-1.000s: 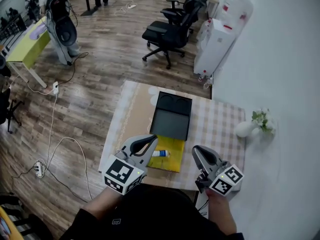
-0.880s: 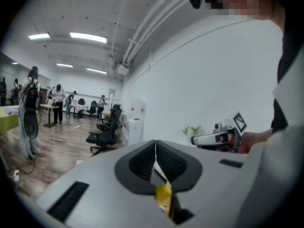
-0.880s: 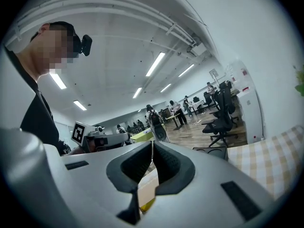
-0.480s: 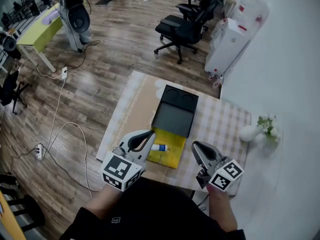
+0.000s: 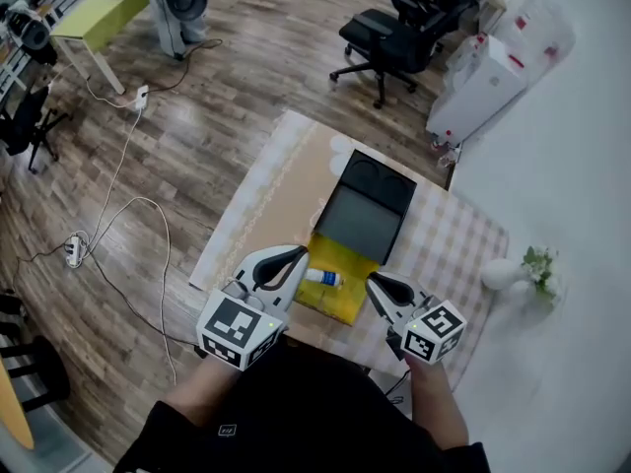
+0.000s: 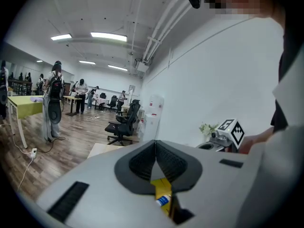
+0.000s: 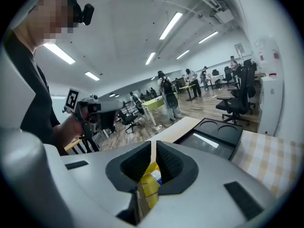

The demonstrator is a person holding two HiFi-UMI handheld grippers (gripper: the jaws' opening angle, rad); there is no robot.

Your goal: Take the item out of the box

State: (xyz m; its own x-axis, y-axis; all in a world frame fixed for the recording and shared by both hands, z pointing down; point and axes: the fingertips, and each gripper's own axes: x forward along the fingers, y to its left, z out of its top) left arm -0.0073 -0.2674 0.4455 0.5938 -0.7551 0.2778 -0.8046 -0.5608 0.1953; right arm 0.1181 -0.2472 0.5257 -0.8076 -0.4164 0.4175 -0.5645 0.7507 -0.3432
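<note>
An open box lies on the checked tablecloth: a black lid (image 5: 367, 220) folded back and a yellow tray (image 5: 345, 286) nearer me. A small white and blue tube (image 5: 323, 278) lies in the tray. My left gripper (image 5: 299, 254) hangs over the tray's left edge, its tips meeting with nothing between them. My right gripper (image 5: 375, 282) is at the tray's right edge, also shut and empty. In the left gripper view the tray (image 6: 161, 186) and tube (image 6: 163, 201) show below the closed jaws. The right gripper view shows the tray (image 7: 148, 186) and the lid (image 7: 213, 137).
A white vase with a small plant (image 5: 513, 272) stands at the table's right end by the wall. Beyond the table are a black office chair (image 5: 414, 42), a white cabinet (image 5: 483, 82), floor cables (image 5: 108, 225) and a green table (image 5: 99, 18).
Both grippers have come down and closer to the yellow tray, the right one more. The head view has shifted, so the table sits further right in the picture. The tube has not moved.
</note>
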